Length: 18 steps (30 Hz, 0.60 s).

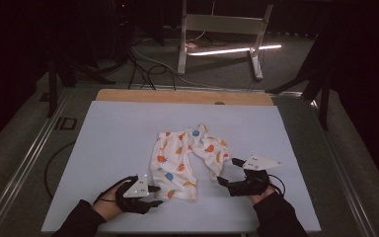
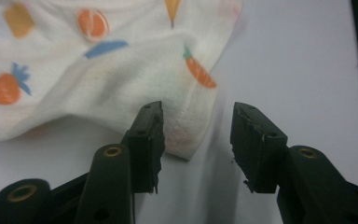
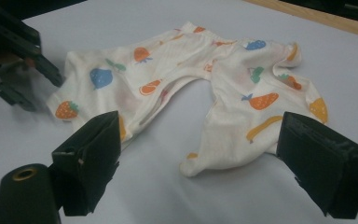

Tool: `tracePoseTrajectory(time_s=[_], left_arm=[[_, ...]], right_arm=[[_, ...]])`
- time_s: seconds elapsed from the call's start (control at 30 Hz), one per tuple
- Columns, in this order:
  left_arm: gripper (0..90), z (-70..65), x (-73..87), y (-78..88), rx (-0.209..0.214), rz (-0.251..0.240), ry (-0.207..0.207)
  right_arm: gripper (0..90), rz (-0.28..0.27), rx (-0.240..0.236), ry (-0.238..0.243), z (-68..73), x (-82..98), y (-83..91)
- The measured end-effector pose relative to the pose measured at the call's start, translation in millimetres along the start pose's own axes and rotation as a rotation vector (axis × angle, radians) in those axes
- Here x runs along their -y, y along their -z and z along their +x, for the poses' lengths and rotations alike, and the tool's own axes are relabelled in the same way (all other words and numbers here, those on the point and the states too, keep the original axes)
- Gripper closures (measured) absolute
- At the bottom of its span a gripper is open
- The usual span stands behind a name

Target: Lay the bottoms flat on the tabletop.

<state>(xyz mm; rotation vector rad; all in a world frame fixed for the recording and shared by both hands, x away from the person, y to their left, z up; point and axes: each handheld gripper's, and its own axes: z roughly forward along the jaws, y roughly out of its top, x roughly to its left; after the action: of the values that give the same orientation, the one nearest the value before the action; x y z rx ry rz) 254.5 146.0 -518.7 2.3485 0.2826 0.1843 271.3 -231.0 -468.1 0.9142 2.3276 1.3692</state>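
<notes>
Across the pale table [image 1: 103,148] lay fruit-print baby pants [image 1: 187,155], one leg hem just ahead of the parted, empty left gripper [image 2: 196,140], the other leg's cuff before the wide-open right gripper [image 3: 200,158].

A table [image 1: 128,133] with a pale blue-grey top fills the middle and lower part of the high view; a strip of bare wood [image 1: 177,96] runs along its far edge, toward the top of the frame. Directly on the top, a little right of centre and low in the frame, lies a small pair of white trousers [image 1: 187,160] printed with coloured fruit, rumpled, its two legs spread toward the lower edge.
</notes>
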Motion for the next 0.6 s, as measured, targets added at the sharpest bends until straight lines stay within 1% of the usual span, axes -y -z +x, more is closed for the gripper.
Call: tracePoseTrajectory(time_s=[0.07,0.1,0.13,0.23,0.3,0.33,0.37,0.5,0.57,0.6], left_arm=[[57.2,4.2,0.4,-2.4,0.020,0.003,0.010],[58.3,4.7,0.0,-2.5,0.021,0.005,-0.001],[60.3,5.0,-0.3,-2.7,0.024,0.006,-0.003],[67.4,7.4,0.8,-2.4,0.017,0.000,0.007],[76.8,8.5,1.7,-1.2,-0.003,0.003,0.002],[83.8,8.5,2.3,-0.9,-0.012,0.000,0.008],[87.9,8.2,2.4,-0.2,-0.012,0.003,0.006],[89.6,3.4,1.7,6.5,0.001,0.046,-0.031],[89.7,-0.2,2.4,10.8,0.019,0.049,-0.033],[89.7,-2.5,2.3,13.4,0.024,0.056,-0.041]], right_arm=[[13.8,-0.003,0.000,-0.003,-0.1,-0.1,0.4],[13.7,-0.004,0.001,-0.003,0.1,-0.3,0.8],[13.8,-0.005,0.000,-0.003,-0.1,-0.3,1.1],[13.9,-0.007,-0.010,-0.005,0.0,-0.4,1.3],[13.9,-0.003,-0.014,0.001,2.4,-1.5,2.0],[13.8,-0.009,-0.020,0.007,3.2,-1.6,1.6],[13.8,-0.008,-0.019,0.008,4.2,-1.9,1.5],[13.8,-0.006,-0.015,0.002,3.3,-1.0,3.2],[13.8,-0.007,-0.008,-0.006,1.7,-0.2,4.4],[13.8,-0.010,-0.008,-0.008,0.9,0.2,5.3]])
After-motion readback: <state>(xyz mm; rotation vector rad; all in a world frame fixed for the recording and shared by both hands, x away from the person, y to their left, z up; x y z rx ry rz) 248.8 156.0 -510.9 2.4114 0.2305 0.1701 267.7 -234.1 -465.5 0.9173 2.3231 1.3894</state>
